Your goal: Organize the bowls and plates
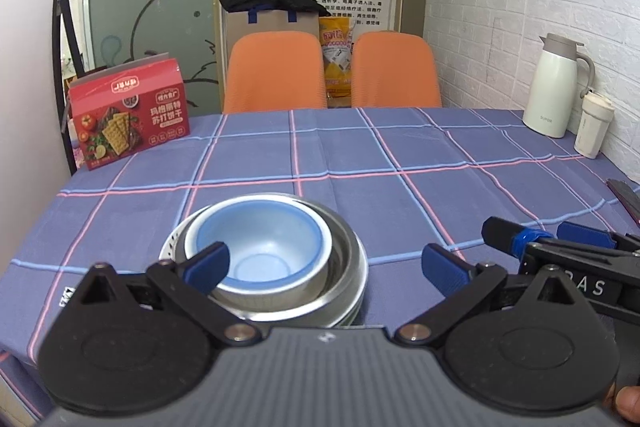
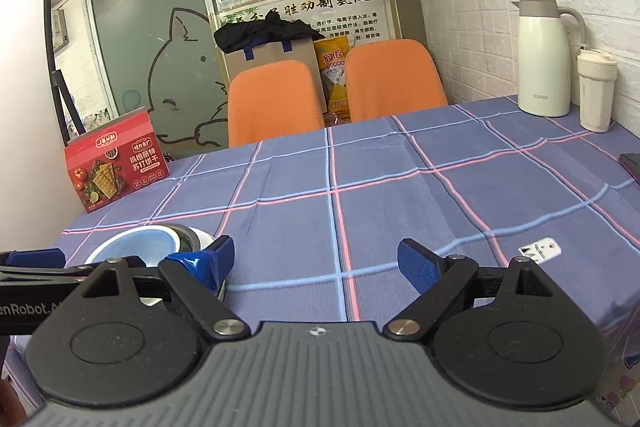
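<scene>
Both grippers are hanging open and empty: left gripper (image 1: 324, 263) above the nested bowls (image 1: 264, 251), right gripper (image 2: 316, 263) just right of them, over the checked tablecloth (image 2: 400, 187)

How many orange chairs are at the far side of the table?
2. One orange chair sits behind the table's far edge, left of centre; the second chair stands right beside it, nearer the brick wall. Others may be hidden.

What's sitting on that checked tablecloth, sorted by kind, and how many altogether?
Stacked bowls: 3 at least
Cracker box: 1
Jug: 1
Lidded cup: 1
White card: 1
Dark flat thing at the right edge: 1
Total: 8
</scene>
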